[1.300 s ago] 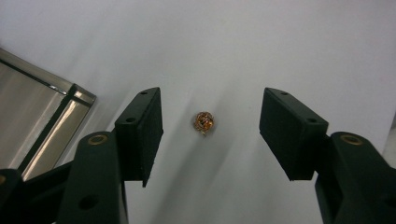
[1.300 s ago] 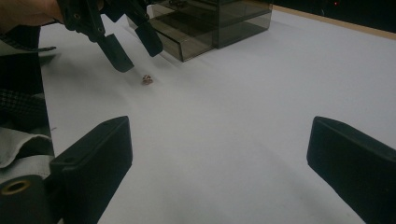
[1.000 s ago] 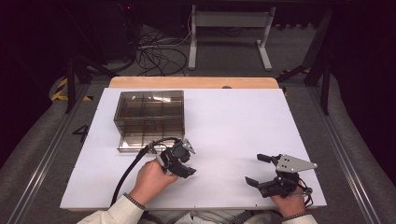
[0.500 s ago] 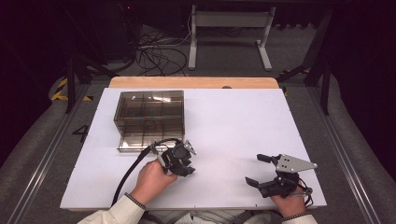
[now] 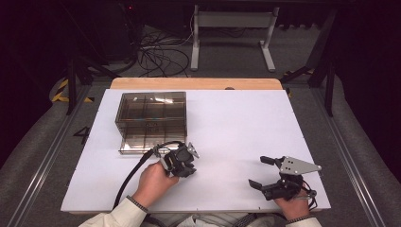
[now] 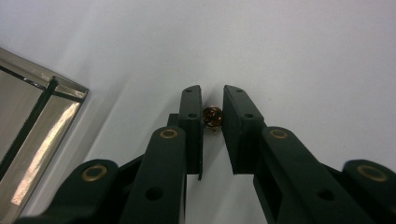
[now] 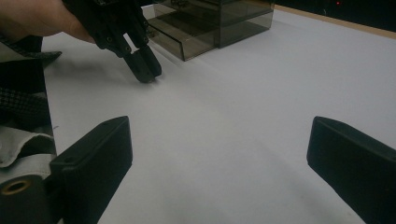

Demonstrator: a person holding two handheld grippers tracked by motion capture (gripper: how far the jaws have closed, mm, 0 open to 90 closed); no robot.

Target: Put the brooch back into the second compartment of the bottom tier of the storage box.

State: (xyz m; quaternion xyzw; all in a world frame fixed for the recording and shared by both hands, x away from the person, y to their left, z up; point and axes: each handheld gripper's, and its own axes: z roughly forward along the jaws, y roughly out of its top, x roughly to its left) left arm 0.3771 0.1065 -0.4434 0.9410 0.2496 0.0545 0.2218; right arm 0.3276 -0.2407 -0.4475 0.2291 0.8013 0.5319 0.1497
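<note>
Left tool (image 6: 213, 100) points down, pinching a small bead (image 6: 213, 116).

Between your left gripper's (image 6: 212, 105) closed black jaws sits a tiny round bead (image 6: 213, 116), brown with a gold openwork pattern. It rests on the white table surface (image 6: 303, 56), pinched on both sides, just clear of the smoky plastic box (image 6: 28, 121).

High overhead; 2 close views share table (image 5: 236, 118).
</note>
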